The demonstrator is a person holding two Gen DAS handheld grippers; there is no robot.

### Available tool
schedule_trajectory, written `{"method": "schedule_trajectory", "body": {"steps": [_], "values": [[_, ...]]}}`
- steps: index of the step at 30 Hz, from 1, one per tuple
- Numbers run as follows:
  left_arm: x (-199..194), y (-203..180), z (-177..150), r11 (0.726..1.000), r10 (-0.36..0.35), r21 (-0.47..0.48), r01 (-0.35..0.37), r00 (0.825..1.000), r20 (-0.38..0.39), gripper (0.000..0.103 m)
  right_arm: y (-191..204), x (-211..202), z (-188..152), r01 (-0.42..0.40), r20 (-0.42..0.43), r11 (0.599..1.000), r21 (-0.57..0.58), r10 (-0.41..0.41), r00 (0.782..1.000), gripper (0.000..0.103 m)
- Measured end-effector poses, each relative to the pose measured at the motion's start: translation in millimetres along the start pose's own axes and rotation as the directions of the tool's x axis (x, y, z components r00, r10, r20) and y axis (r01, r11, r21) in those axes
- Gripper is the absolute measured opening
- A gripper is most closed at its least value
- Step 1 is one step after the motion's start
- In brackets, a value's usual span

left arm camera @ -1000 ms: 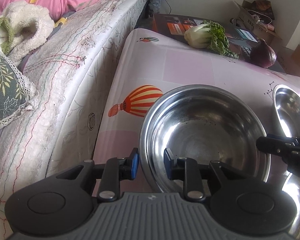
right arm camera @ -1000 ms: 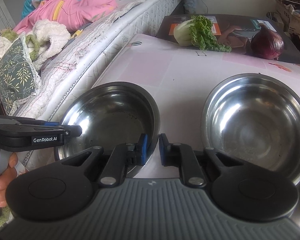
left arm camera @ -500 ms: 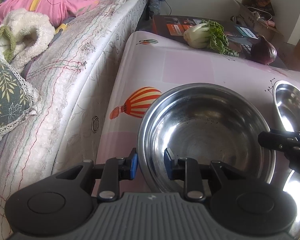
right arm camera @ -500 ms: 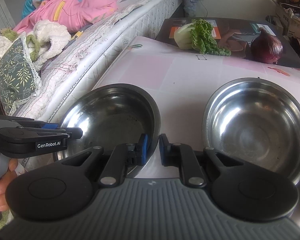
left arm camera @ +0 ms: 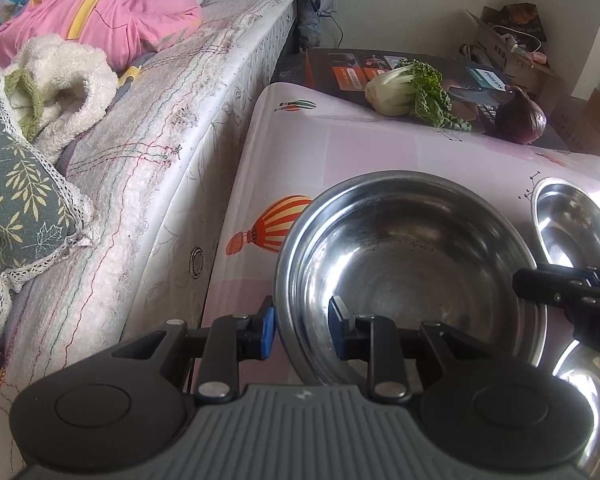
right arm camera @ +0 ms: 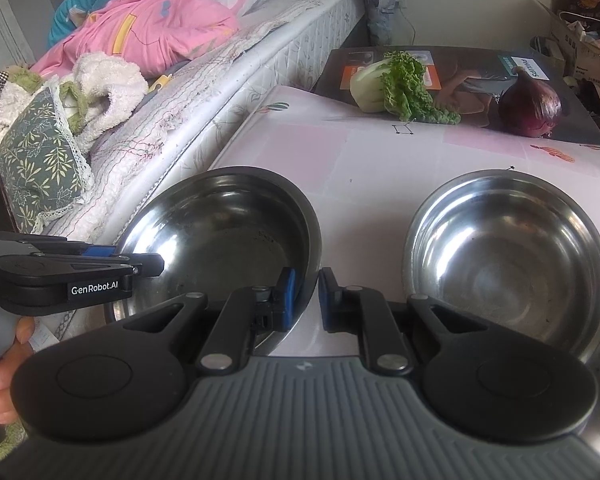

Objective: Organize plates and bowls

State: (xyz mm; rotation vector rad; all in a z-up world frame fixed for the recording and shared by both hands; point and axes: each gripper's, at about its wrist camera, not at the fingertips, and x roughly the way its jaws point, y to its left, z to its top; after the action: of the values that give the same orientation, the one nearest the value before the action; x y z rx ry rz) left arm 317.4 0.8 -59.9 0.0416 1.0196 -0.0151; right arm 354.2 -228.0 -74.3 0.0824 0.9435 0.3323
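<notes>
A large steel bowl (left arm camera: 408, 264) sits on the pink table, near its left edge; it also shows in the right wrist view (right arm camera: 220, 236). My left gripper (left arm camera: 302, 330) straddles the bowl's near-left rim, jaws on either side of it. My right gripper (right arm camera: 306, 300) straddles the same bowl's right rim with a narrow gap. A second steel bowl (right arm camera: 508, 264) stands to the right, also in the left wrist view (left arm camera: 568, 220). A third steel bowl's rim (left arm camera: 592, 392) shows at the lower right.
A bed (left arm camera: 160, 128) with pink bedding and a leaf-print pillow (left arm camera: 16, 192) borders the table's left side. A bok choy (right arm camera: 392, 84) and a red onion (right arm camera: 530, 108) lie on a dark box beyond the table's far edge. Cardboard boxes (right arm camera: 576, 28) stand at the back right.
The large bowl and both grippers have shifted slightly; the view has drawn back a little. Both grips on the rim look unchanged.
</notes>
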Motion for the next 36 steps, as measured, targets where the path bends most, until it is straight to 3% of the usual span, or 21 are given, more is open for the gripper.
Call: {"method": "schedule_trajectory", "body": {"steps": [11,18,28,36], "values": [[-21.6,-17.2,9.7,0.999,-0.024,0.027,0.023,0.999,0.036,0.028,-13.4,-30.0,3.4,0.014,0.037,1.000,0.026,-0.015,0.999,0.012],[-31.9,-54.5,25.3,0.994,-0.069,0.090,0.064,0.996,0.048,0.028,-46.5,-59.6,3.5,0.036,0.073,0.996,0.086,-0.043,0.996,0.012],[-10.5,-135.8,48.8,0.968,-0.179,0.171,0.183,0.983,-0.041,0.028,-127.6,-90.4,-0.5,0.130,0.085,0.973,0.191,-0.149,0.985,0.012],[10.9,-180.2,47.9,0.955,-0.188,0.214,0.204,0.978,-0.090,0.028,-174.5,-86.8,-12.1,0.178,0.055,0.955,0.238,-0.196,0.979,0.013]]}}
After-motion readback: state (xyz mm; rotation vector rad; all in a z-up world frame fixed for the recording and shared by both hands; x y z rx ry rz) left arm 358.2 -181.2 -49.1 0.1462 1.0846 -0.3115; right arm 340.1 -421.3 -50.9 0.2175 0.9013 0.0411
